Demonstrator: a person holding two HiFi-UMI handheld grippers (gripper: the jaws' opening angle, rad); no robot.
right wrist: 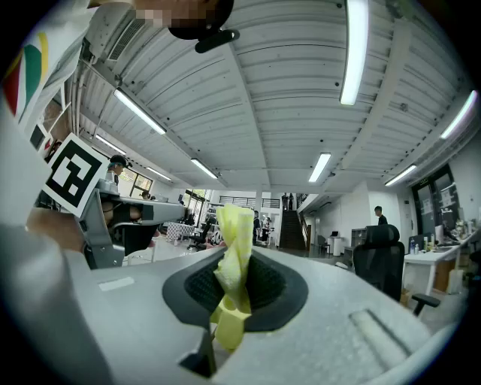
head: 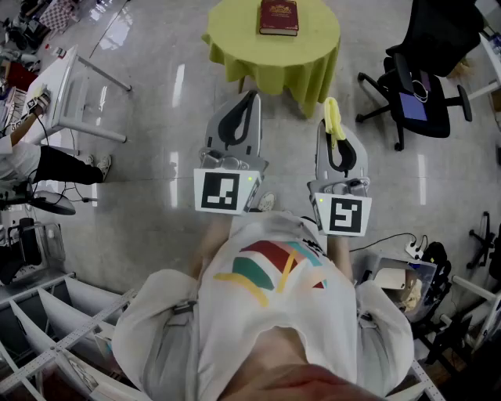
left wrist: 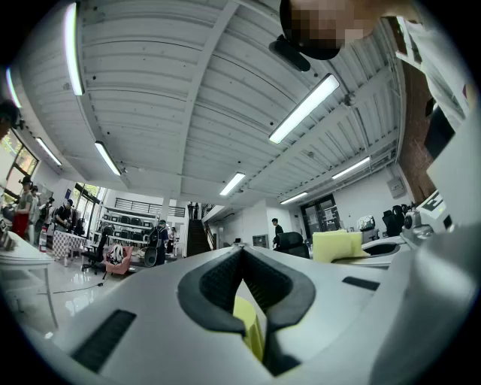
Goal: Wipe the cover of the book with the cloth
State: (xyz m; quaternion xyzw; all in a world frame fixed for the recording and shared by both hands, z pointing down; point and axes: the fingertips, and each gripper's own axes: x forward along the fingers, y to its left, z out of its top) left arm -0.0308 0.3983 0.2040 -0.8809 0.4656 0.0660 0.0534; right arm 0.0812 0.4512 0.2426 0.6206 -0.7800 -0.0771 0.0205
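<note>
Book (head: 279, 17): dark red hard cover, flat rectangle. Lies centred on the round desk (head: 235, 23) under a yellow-green drape (head: 313, 74), well ahead of both grippers. Wiping not begun, by the look; all of it is left.

Cloth (right wrist: 236, 225): thin, yellow, twisted, pinched upright in the right gripper (right wrist: 234, 280) fingers. Left gripper (left wrist: 242, 263) fingers pressed together, empty.

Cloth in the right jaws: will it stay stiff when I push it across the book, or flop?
Probably floppy: the cloth is pinched into a twisted, creased strip by the right gripper. Likely light: its free end stands above the jaws without sagging. Expect that narrow strip to bunch under a push rather than spread flat.
</note>
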